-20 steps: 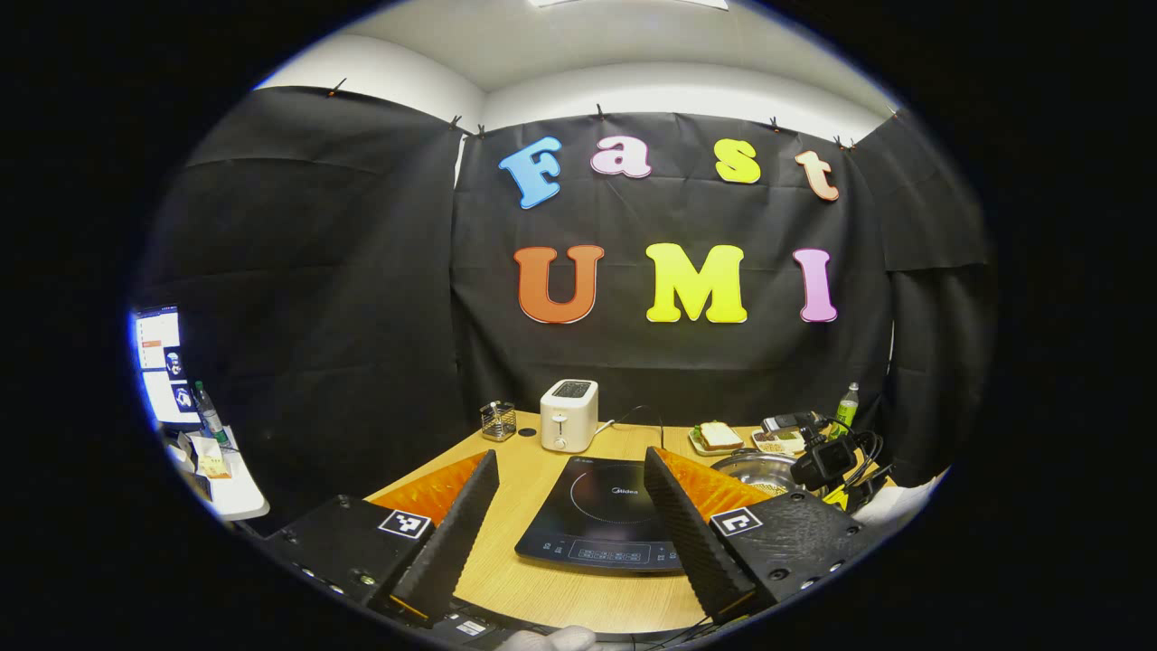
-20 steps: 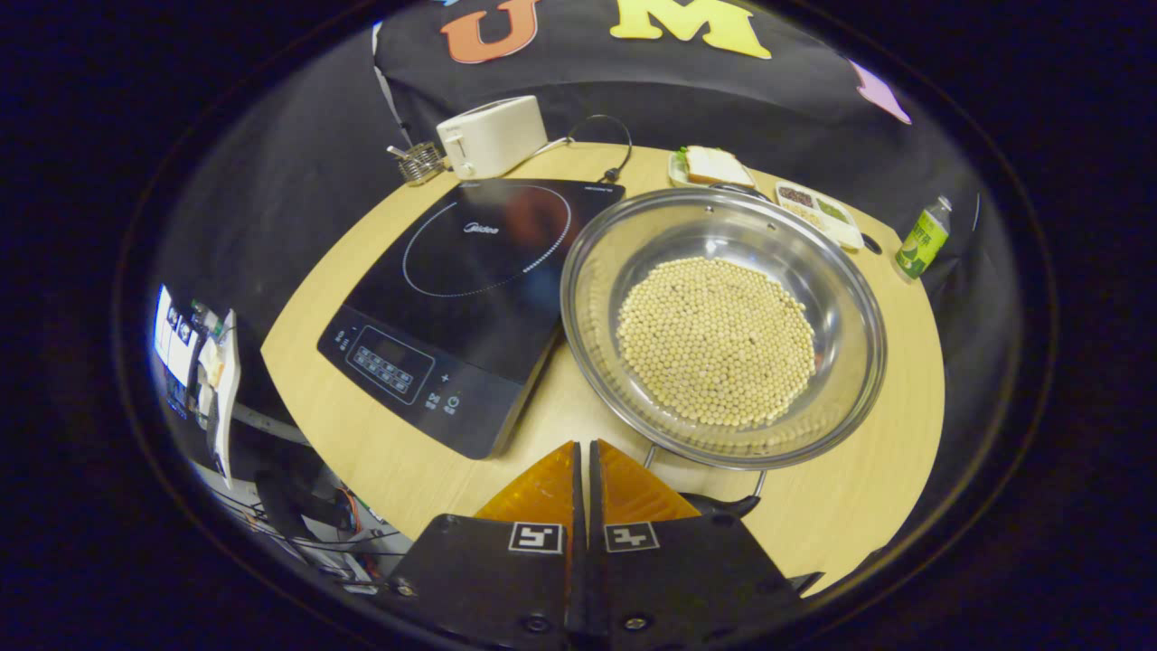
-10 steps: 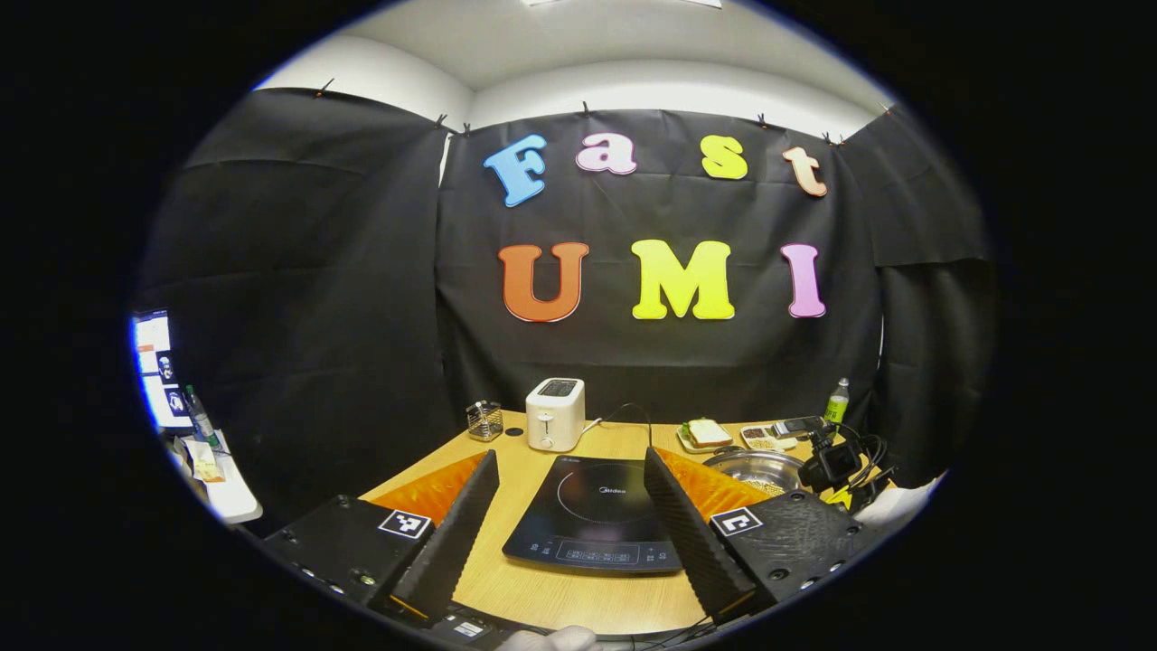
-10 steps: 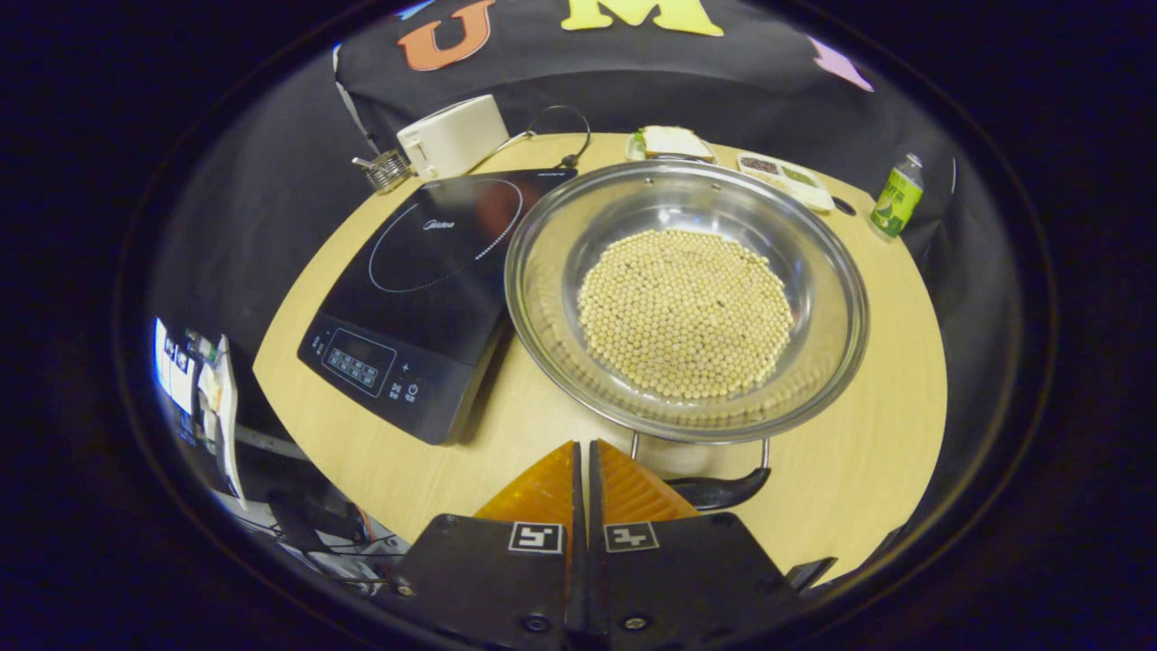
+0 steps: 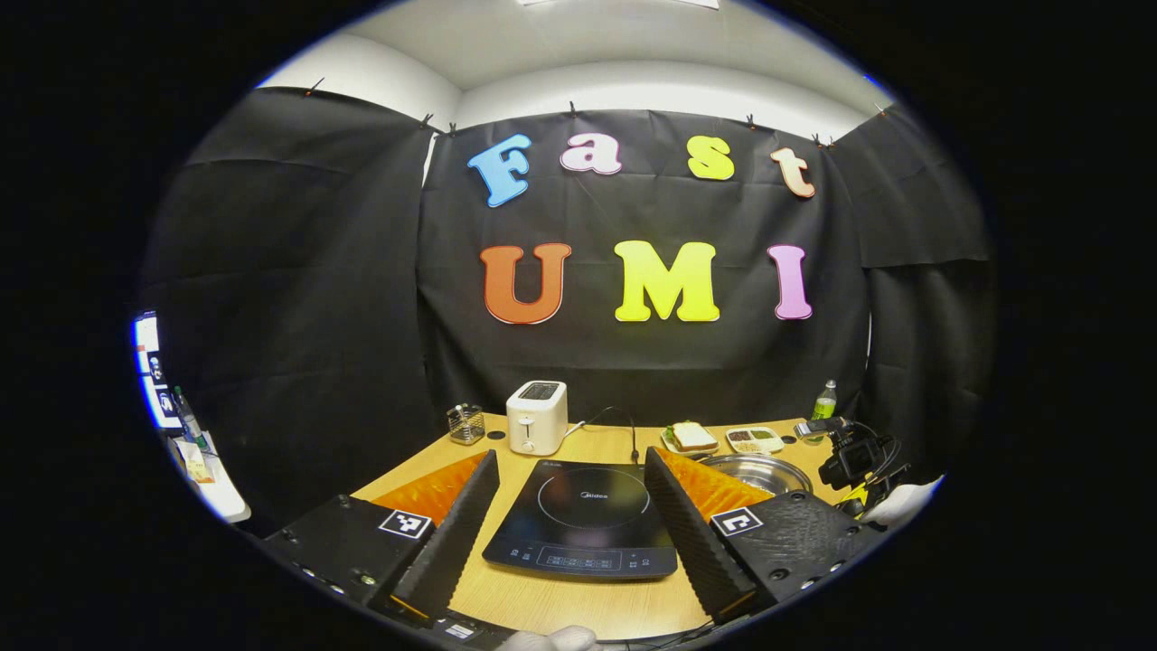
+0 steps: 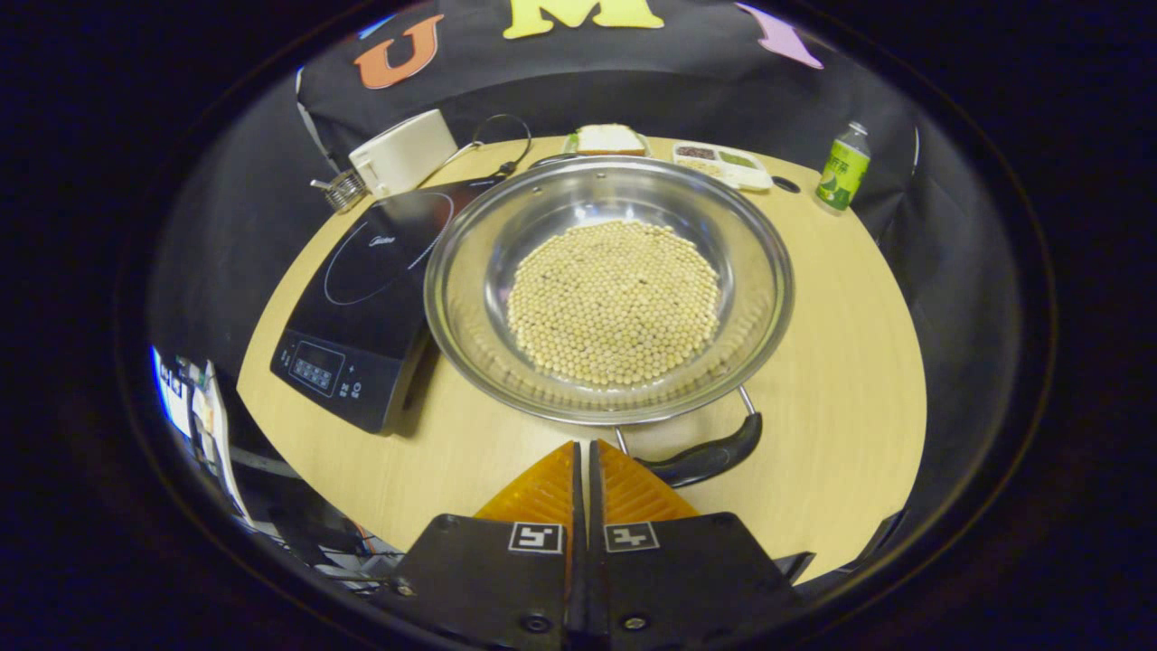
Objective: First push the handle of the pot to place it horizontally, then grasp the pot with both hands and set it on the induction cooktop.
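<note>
- Cooktop side first: the induction cooktop (image 5: 583, 515) lies on the table (image 5: 578, 615) straight ahead of the left gripper (image 5: 571, 533), framed between its two fingers – these are spread wide and hold nothing, well above the surface.
- Pot (image 6: 610, 289), steel and part-filled with pale beans (image 6: 615, 303), sits on the table (image 6: 841, 362) just to the right of the cooktop (image 6: 362, 307), its rim overlapping the cooktop's near-right edge in the right gripper view; whether they touch I cannot tell.
- Handle (image 6: 710, 457) – a dark grip on a wire loop – juts from the pot's near rim, slanting up to the right, just ahead and right of the right gripper (image 6: 584, 470).
- Right gripper is clenched, fingers pressed together on nothing; the tips look just beside the handle's left end, contact not clear.
- Judgement: the right gripper is far nearer, so the handle push is its job; the two-handed lift is not yet begun.
</note>
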A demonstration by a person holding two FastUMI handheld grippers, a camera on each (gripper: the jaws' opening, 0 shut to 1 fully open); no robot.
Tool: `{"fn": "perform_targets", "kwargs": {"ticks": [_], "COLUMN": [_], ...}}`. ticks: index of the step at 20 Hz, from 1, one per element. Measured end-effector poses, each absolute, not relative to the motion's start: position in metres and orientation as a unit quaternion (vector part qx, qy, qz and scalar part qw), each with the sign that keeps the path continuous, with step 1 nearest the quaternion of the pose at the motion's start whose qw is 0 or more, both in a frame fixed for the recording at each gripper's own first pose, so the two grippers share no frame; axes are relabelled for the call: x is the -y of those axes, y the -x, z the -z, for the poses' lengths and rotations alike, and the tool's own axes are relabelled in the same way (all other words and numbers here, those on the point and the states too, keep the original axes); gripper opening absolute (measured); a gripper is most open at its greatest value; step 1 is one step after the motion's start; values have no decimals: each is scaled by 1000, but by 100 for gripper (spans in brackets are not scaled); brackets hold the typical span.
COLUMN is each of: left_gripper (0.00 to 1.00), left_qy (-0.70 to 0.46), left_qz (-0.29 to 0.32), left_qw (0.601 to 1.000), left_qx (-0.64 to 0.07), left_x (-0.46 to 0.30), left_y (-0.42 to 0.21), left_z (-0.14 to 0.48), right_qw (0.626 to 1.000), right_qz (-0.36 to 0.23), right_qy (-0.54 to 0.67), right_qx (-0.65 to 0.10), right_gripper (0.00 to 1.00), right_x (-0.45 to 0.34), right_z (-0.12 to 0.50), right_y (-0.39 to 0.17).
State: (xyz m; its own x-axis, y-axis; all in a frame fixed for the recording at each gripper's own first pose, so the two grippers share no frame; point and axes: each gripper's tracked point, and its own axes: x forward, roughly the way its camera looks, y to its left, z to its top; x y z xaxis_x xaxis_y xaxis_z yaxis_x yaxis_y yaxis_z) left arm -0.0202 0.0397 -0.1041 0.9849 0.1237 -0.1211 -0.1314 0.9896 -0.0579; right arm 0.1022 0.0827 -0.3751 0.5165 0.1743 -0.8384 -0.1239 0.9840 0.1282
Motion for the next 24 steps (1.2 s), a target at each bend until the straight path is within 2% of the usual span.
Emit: {"fn": "perform_targets", "kwargs": {"ticks": [13, 15, 16, 20, 21, 23, 24], "left_gripper": [96, 96, 96, 96, 96, 96, 96], "left_qy": [37, 37, 37, 37, 36, 33, 32], "left_qz": [-46, -45, -44, -42, -42, -41, -42], "left_qw": [996, 996, 996, 996, 996, 996, 996], "left_qx": [-64, -65, -66, -72, -73, -77, -78], "left_x": [-11, -6, -3, 8, 11, 17, 19], "left_y": [-7, -11, -13, -21, -23, -28, -30], "left_z": [114, 116, 117, 120, 121, 123, 124], "right_qw": [877, 878, 878, 879, 879, 880, 881], "right_qz": [-41, -37, -34, -23, -21, -19, -17], "right_qy": [-40, -38, -37, -38, -38, -35, -36], "right_qx": [-478, -476, -476, -475, -474, -473, -471], "right_gripper": [0, 4, 0, 4, 1, 4, 1], "right_x": [-20, -9, -3, 19, 23, 34, 39], "right_z": [371, 370, 369, 368, 367, 366, 365], "right_y": [-117, -120, -121, -133, -137, -143, -146]}}
